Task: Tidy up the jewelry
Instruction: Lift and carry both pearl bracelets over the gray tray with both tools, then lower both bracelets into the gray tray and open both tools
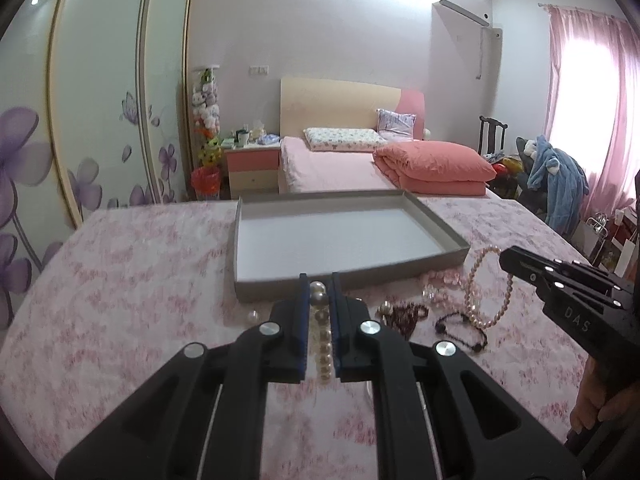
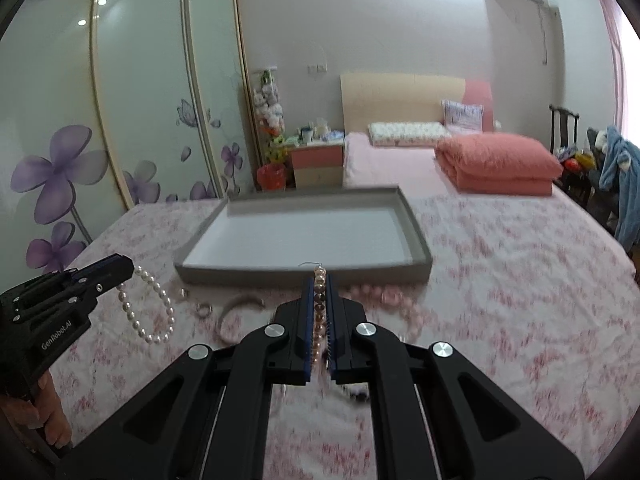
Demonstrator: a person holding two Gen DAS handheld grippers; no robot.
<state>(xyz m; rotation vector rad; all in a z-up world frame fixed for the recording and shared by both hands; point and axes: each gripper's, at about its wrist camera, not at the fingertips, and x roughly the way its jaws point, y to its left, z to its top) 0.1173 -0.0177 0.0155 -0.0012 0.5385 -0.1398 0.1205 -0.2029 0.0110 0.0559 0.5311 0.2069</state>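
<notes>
L wrist view
L gripper (image 1: 319, 286): closed on white pearl strand (image 1: 321, 332); beads run in a line between the blue pads, 2 larger pearls at the tips.
Tray (image 1: 436, 266): grey rim, white floor, just beyond the tips, on pink floral cloth (image 1: 132, 304).
R gripper (image 1: 505, 259): at right, clamped on pink pearl bracelet (image 1: 490, 294), loop hanging from the tip above the cloth.
Loose pieces: dark red bead string (image 1: 406, 314) and black cord bracelet (image 1: 462, 330) on cloth near tray's front R corner; pale pink beads (image 1: 440, 280) beside the tray wall.
Background: bed w/ folded coral quilt (image 1: 434, 168), nightstand (image 1: 252, 166), wardrobe w/ purple flowers (image 1: 100, 120).

R wrist view
R gripper (image 2: 319, 280): closed on pink pearl bracelet (image 2: 319, 308); beads lined up between pads, thin wire end poking past the tips.
Tray (image 2: 304, 274): straight ahead, front wall just past the tips.
L gripper (image 2: 128, 268): at left, pinching white pearl strand (image 2: 154, 312), loop dangling off the tip.
Loose pieces: pink bangle (image 2: 236, 314) and small ring (image 2: 204, 310) on cloth (image 2: 520, 300) between the 2 grippers; pale pink beads (image 2: 376, 294) near tray front, blurred, prob. 1 strand.
Dark item under R gripper: too blurred to ID.
</notes>
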